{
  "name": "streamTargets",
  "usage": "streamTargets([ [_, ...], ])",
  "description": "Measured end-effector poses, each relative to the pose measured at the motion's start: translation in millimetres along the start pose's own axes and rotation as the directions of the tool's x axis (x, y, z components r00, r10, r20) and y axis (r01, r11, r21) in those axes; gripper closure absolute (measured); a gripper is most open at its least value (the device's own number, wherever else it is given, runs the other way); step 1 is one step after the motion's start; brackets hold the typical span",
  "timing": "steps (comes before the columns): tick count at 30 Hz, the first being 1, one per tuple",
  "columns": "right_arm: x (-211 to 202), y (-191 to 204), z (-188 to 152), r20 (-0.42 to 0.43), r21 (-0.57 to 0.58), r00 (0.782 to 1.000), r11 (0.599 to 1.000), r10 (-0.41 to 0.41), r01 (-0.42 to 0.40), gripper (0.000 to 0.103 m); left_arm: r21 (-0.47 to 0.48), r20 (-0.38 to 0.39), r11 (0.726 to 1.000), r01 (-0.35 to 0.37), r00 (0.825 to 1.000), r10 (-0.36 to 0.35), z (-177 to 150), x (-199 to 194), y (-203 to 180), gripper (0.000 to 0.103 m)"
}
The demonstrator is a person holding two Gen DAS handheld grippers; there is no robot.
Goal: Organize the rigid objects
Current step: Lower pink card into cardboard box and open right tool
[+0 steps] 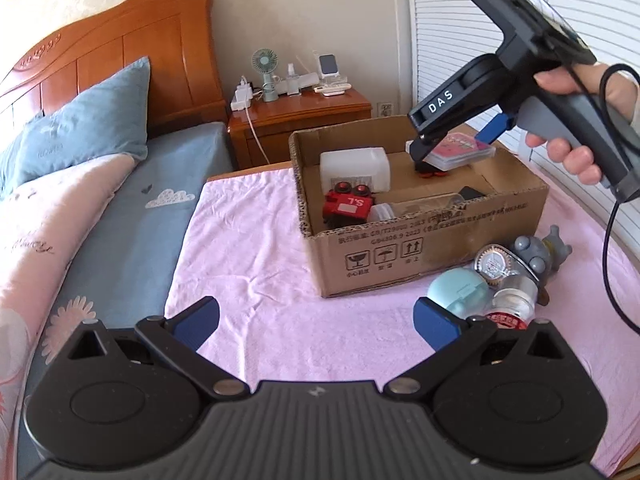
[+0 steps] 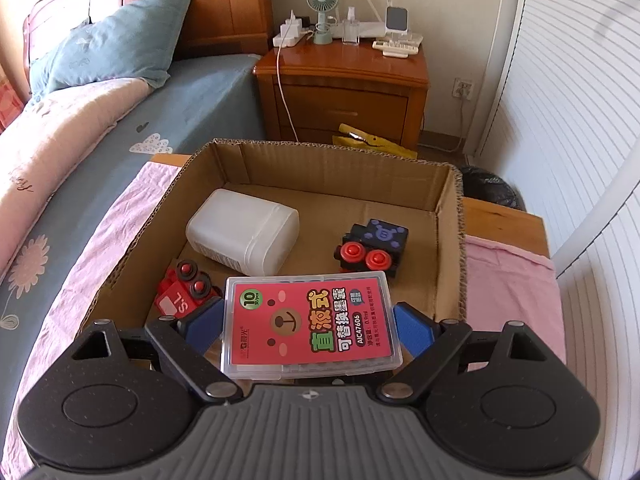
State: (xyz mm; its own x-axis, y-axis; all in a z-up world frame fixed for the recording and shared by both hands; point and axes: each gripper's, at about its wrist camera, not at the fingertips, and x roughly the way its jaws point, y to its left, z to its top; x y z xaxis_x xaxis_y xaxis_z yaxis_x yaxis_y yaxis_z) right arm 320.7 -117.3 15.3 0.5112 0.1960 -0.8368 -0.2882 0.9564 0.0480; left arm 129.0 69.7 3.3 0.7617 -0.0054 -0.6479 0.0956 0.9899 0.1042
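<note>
Over cardboard box (image 2: pixel 448 216) — right gripper (image 2: pixel 308 326) clamps "AIC47606" case (image 2: pixel 310 326).

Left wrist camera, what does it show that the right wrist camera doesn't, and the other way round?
Only the left wrist view shows the items waiting beside the box: a grey figurine, a mint case and a small jar, with the left tongs open. Only the right wrist view shows the black toy block. Both show the cardboard box, white container, red toy train and pink-labelled case in the right tongs.
</note>
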Motion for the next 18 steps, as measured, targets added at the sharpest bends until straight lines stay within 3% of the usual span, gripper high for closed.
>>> streamTargets([
  [10, 25, 4, 8, -0.024, 0.036, 1.000, 0.999, -0.017, 0.018, 0.010, -0.046, -0.011, 0.999, 0.004, 1.000, -0.004, -6, 5, 15, 0.001],
  [13, 26, 1, 8, -0.015, 0.061, 1.000, 0.998, -0.017, 0.018, 0.000, -0.057, -0.018, 0.998, 0.005, 1.000, -0.006, -7, 7, 18, 0.001],
  [18, 13, 7, 5, 0.006, 0.031, 0.999, 0.999, -0.043, 0.043, 0.000, -0.084, -0.031, 0.996, 0.017, 0.999, -0.020, -7, 7, 21, 0.001],
])
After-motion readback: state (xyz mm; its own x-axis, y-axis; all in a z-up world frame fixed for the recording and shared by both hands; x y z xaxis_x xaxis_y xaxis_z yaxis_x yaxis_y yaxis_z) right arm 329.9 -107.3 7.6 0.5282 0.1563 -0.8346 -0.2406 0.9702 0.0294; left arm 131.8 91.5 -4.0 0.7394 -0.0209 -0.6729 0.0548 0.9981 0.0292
